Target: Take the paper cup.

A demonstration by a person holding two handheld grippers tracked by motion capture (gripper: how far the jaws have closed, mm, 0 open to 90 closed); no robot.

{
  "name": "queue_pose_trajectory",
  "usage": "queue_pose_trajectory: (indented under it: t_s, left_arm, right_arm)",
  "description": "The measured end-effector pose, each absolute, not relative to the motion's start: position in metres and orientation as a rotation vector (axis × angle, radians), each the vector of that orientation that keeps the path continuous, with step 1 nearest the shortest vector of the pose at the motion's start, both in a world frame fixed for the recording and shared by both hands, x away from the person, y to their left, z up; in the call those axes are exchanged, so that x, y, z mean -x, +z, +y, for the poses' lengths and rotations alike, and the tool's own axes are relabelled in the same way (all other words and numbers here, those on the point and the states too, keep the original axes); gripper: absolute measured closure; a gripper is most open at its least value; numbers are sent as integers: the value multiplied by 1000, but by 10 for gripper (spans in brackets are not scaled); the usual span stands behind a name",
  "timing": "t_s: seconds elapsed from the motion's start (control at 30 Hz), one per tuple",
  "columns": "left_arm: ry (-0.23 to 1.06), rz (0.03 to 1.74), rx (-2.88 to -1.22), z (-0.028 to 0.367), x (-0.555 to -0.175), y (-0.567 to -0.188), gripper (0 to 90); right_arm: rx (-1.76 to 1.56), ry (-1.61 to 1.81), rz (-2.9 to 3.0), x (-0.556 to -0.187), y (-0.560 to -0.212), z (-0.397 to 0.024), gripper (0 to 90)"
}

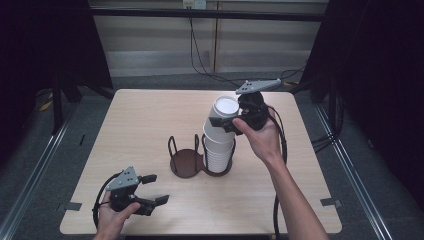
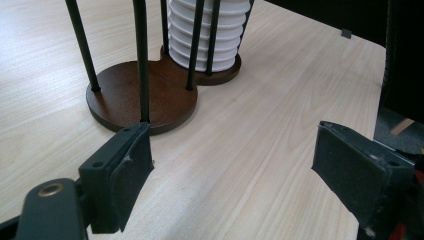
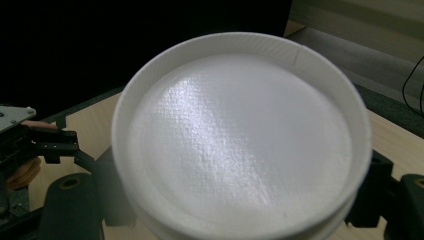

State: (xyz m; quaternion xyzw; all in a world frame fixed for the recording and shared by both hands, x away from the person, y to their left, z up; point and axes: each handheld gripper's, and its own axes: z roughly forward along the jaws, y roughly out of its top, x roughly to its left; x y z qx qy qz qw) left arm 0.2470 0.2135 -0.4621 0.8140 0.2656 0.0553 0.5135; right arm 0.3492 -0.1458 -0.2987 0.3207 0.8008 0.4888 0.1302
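The right tool [image 1: 231,121] is clamped on the top white cup [image 1: 223,111] of an upside-down stack [image 1: 218,150], tilting it away from the cups beneath. That stack stands directly below the tool, in one bay of a dark two-bay holder [image 1: 187,162] on the counter [image 1: 150,120]. The left tool [image 1: 155,189] rests far off, jaws apart and empty. The cup seems mid-separation; next it likely needs lifting clear.
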Motion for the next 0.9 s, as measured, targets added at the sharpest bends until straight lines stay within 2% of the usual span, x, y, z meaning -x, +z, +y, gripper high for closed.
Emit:
queue_pose_trajectory:
  t_s: [0.9]
  left_arm:
    - [161, 646, -1960, 213, -246, -461, 162]
  right_arm:
    - [-923, 1587, 2165, -333, -286, -160, 224]
